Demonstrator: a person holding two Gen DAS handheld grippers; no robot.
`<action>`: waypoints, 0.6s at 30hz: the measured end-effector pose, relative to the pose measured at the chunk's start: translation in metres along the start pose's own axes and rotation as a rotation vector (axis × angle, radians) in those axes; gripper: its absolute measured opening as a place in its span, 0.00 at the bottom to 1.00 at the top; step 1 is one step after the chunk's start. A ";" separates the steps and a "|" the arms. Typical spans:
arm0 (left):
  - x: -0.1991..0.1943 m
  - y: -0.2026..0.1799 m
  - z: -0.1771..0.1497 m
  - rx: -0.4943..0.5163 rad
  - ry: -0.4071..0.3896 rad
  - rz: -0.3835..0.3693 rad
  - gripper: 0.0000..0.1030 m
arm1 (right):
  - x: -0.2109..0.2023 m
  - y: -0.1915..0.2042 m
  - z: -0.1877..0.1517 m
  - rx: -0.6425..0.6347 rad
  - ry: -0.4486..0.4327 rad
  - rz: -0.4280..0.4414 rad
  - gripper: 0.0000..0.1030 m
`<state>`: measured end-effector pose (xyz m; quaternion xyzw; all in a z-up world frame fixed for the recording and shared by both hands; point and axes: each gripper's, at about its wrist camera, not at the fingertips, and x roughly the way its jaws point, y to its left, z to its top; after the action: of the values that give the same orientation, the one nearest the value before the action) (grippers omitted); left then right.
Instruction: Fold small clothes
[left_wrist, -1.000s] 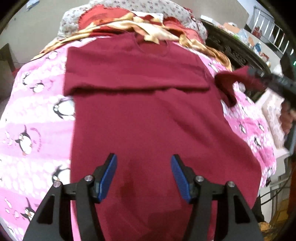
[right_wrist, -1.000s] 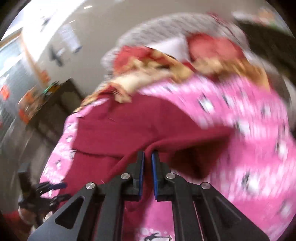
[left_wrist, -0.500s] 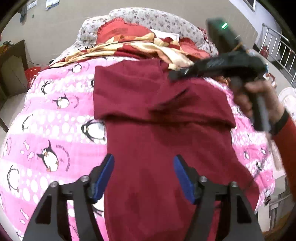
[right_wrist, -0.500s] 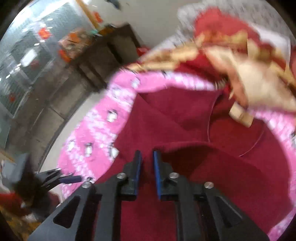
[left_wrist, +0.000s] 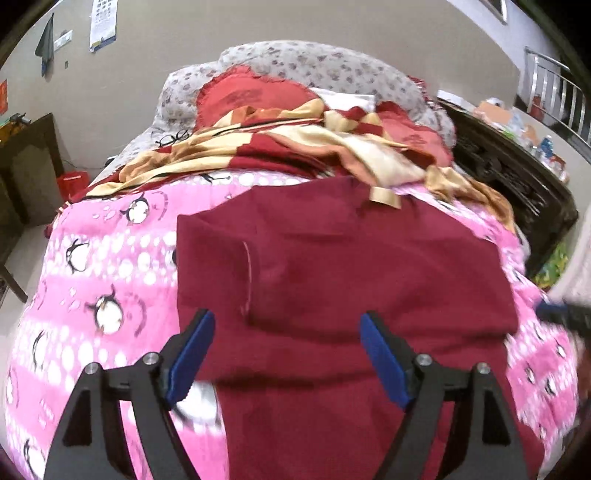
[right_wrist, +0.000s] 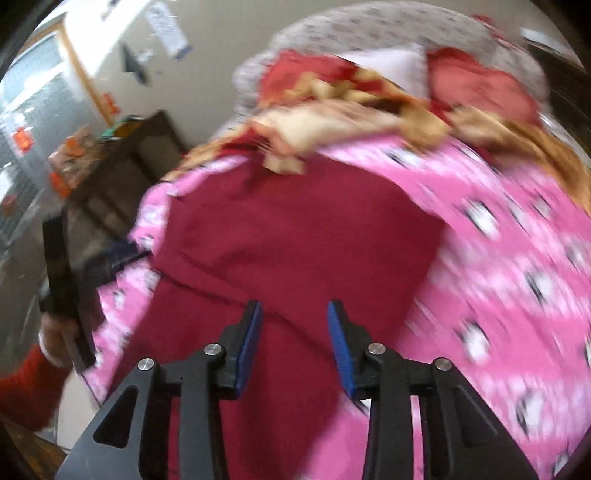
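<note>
Both sleeves of the maroon shirt (left_wrist: 369, 266) lie turned in across its chest on the pink penguin bedspread (left_wrist: 92, 295); the next fold, likely hem to collar, wants each hem corner pinched cleanly and carried level. The left gripper (left_wrist: 284, 354) hangs above the shirt's lower left side, jaws spreading wide and empty. The right gripper (right_wrist: 293, 339), jaws also parting with nothing between them, hovers over the shirt's right half.

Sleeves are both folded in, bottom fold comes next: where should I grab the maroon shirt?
Probably the maroon shirt at its near hem corners, one per gripper, coming from the near bed edge: the body lies flat toward the cameras. Both grippers' jaws are opening, clamping nothing.
</note>
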<state>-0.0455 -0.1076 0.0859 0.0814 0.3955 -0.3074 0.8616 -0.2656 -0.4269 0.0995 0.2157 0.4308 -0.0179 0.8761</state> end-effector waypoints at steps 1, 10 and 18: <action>0.010 0.003 0.004 -0.015 0.011 0.009 0.81 | -0.003 -0.008 -0.007 0.035 0.000 0.001 0.60; 0.049 0.003 0.023 -0.050 0.098 -0.037 0.12 | 0.005 -0.024 -0.023 0.163 -0.019 0.046 0.60; -0.002 0.025 0.041 -0.035 0.004 -0.049 0.11 | 0.017 -0.022 0.007 0.129 -0.058 -0.108 0.62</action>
<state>-0.0062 -0.1026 0.1126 0.0572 0.4043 -0.3211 0.8545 -0.2539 -0.4470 0.0823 0.2476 0.4143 -0.0990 0.8702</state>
